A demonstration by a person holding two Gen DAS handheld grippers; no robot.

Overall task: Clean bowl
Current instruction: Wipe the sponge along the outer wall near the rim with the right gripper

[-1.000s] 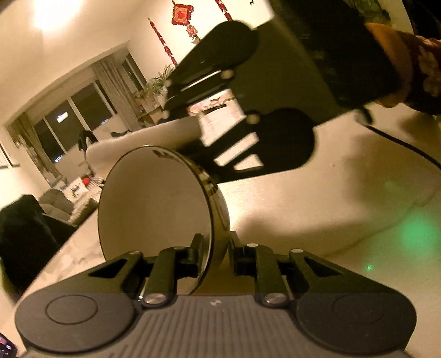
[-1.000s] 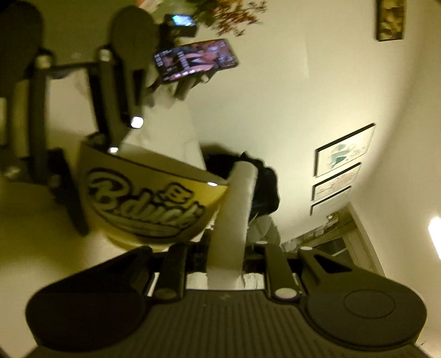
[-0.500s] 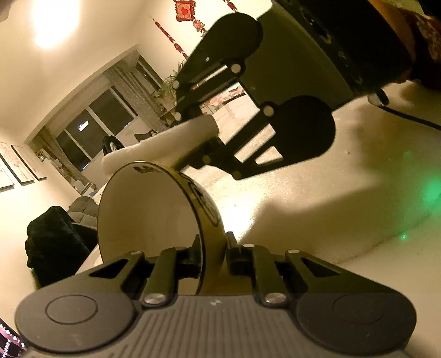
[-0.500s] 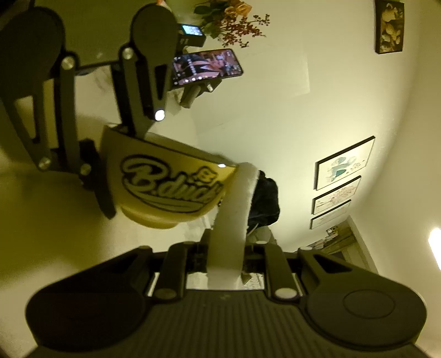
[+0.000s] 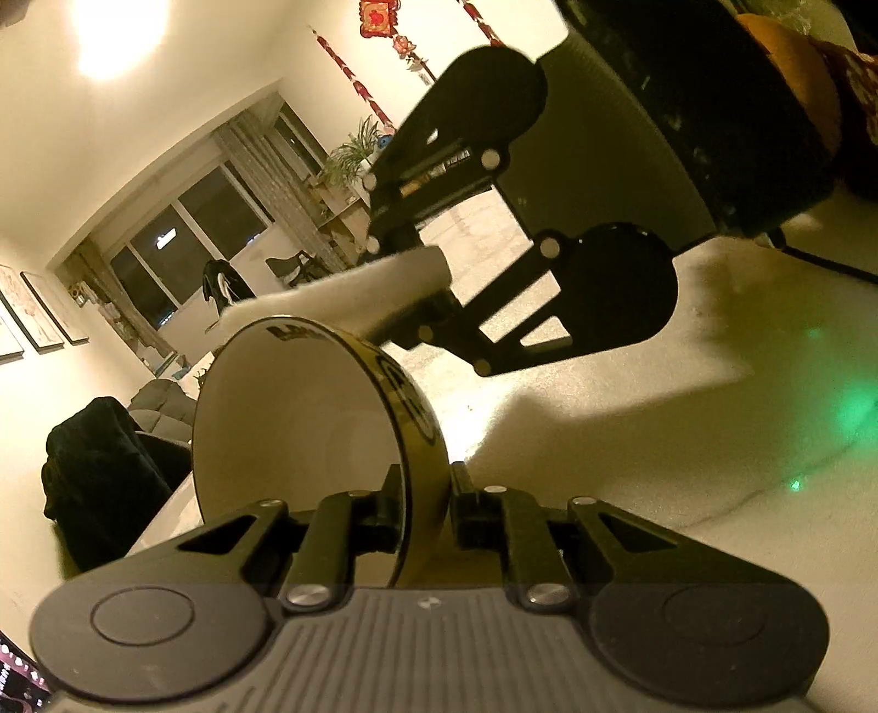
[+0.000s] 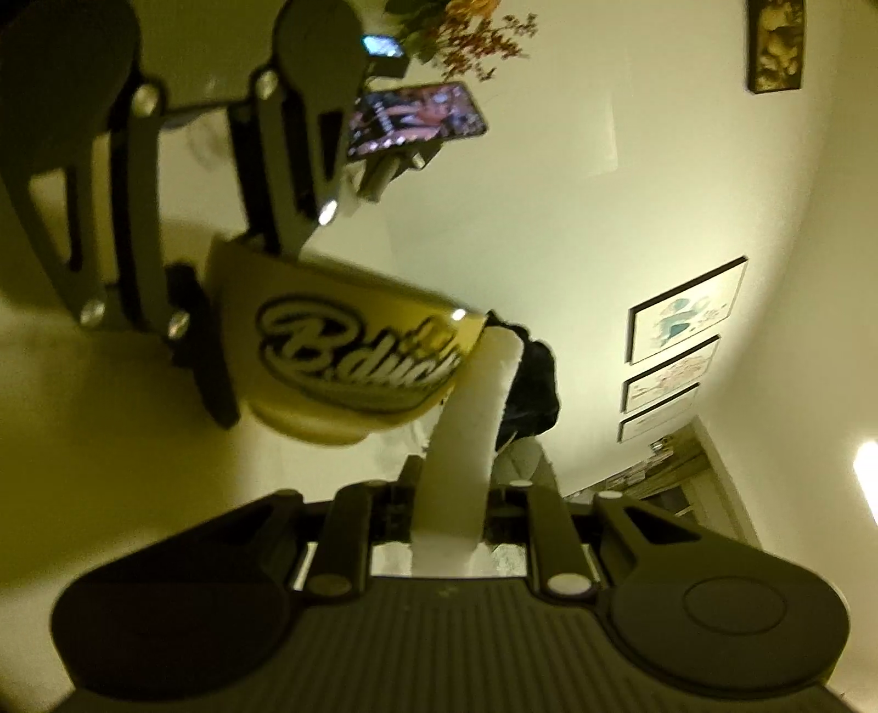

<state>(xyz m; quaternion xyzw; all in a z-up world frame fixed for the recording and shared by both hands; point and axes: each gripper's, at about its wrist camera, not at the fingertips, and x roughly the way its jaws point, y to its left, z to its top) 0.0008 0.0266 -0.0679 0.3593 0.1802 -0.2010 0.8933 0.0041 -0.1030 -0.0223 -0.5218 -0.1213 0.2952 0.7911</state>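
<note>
Right now the yellow bowl is held off the surface and tipped on its side, its rim pinched between the narrow-set jaws of the left gripper; the pale inside faces left in the left wrist view, and black lettering runs round the outside. At its far rim lies the tip of a white sponge strip, which the right gripper clamps tightly at its near end. In both views the strip seems to touch the rim rather than the bottom of the bowl.

By my reading the wiping is under way but far from done: the inside looks smooth and I can make out no dirt, though the dim yellow light hides small marks, and most of the inner wall seems not to be under the sponge.

Below is a pale tabletop with a green light spot. Beyond it lie dark windows with curtains, a plant, red hanging ornaments, framed pictures and a phone on a stand.
</note>
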